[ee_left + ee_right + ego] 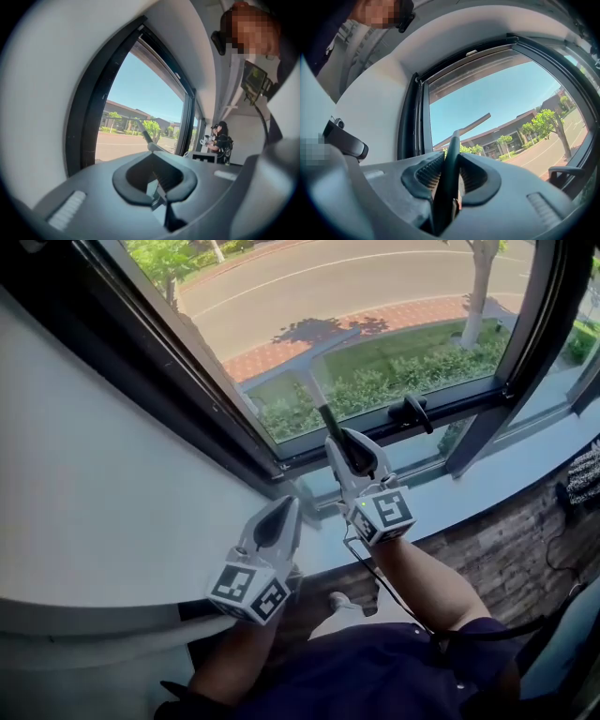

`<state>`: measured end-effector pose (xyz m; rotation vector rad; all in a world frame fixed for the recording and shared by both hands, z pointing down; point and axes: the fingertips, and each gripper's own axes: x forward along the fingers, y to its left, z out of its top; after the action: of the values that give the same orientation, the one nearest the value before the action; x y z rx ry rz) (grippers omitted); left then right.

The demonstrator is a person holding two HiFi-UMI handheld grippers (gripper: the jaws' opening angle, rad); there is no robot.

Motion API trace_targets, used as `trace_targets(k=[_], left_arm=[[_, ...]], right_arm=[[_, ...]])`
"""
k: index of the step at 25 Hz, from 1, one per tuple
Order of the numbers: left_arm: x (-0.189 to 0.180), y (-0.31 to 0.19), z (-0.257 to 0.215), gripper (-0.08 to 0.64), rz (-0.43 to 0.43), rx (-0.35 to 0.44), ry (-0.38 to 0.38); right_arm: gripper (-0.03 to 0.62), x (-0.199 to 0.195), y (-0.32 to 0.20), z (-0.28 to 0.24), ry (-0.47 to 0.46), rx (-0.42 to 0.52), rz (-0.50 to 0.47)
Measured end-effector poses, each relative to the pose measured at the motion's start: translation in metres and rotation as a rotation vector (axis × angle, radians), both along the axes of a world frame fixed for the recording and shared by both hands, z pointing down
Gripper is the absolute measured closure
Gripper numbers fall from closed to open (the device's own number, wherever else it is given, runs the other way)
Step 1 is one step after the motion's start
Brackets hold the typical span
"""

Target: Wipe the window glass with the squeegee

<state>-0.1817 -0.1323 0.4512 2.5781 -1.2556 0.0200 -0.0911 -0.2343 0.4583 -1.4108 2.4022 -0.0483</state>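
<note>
**Squeegee (313,388) pressed to the window glass (394,306)**

The right gripper (351,454) is clamped on the squeegee's dark handle. The blade lies tilted against the window glass, low on the pane. The left gripper (278,514) sits below the window glass and left of the right gripper, jaws together with nothing between them.

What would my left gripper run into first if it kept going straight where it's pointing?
Probably the window glass: the left gripper, shut and empty, aims at the pane right beside the squeegee shaft. Depth is unclear, so that shaft might come first.
</note>
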Motion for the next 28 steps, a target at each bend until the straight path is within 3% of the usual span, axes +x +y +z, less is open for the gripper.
trace_targets(k=[7,14,28], left_arm=[[0.002,0.0,0.023,0.555,0.013,-0.044,-0.013],[0.005,0.002,0.036,0.555,0.019,-0.077,-0.038],[0.01,0.008,0.05,0.555,0.073,-0.125,-0.021]], right_arm=[[0.489,0.009,0.009,0.044,-0.008,-0.07,0.017],[0.489,0.005,0.013,0.073,-0.071,-0.093,0.009],[0.488,-0.007,0.021,0.146,-0.117,-0.258,0.004]])
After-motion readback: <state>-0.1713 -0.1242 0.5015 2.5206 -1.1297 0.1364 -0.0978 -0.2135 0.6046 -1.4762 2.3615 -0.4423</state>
